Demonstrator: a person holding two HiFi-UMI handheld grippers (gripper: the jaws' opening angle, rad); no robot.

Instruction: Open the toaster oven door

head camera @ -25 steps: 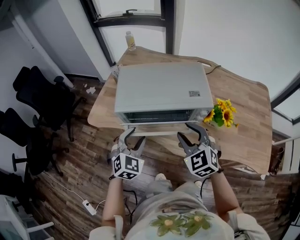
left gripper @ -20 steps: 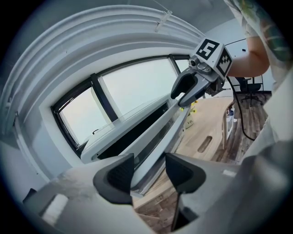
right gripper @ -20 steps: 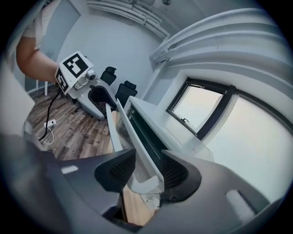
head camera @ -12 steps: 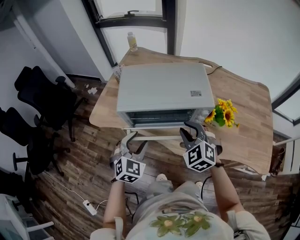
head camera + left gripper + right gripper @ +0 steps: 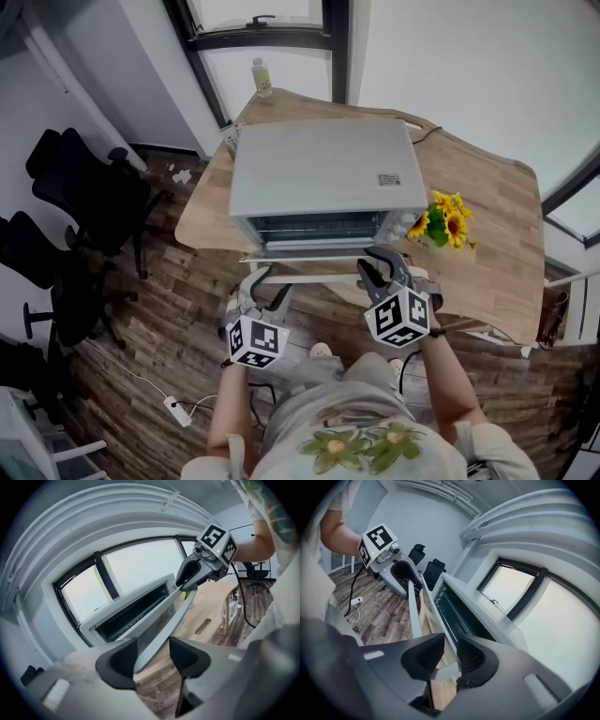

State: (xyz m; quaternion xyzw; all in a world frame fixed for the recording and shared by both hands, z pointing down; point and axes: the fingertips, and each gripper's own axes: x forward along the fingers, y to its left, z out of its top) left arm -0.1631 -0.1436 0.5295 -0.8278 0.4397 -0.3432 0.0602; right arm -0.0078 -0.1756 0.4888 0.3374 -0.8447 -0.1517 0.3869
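- Office chairs (image 5: 80, 202) stand on the floor at the far left, well apart from the work.
- Left gripper (image 5: 262, 277) is at the left end of the door handle (image 5: 314, 275). Its jaws stand wide, and the bar runs between them close to one pad, with a clear gap to the other. It grips nothing yet.
- Toaster oven (image 5: 323, 173) sits in the middle of the wooden table (image 5: 487, 206), close to the near edge. Its door (image 5: 309, 255) is already ajar and tilts out toward the person, so the dark inside shows.
- Right gripper (image 5: 378, 265) is at the right end of the handle. Its jaws are closing, and the pads seem to pinch the end of the handle.
- Sunflowers (image 5: 441, 225) stand just beside the oven at the right.
- Risk: only one end is likely held, so a pull may twist the door or let the handle slip out of the pads. The door could then snap back.
- Risk: a hard pull may drag the oven toward the table edge, or the right gripper may knock the sunflowers.
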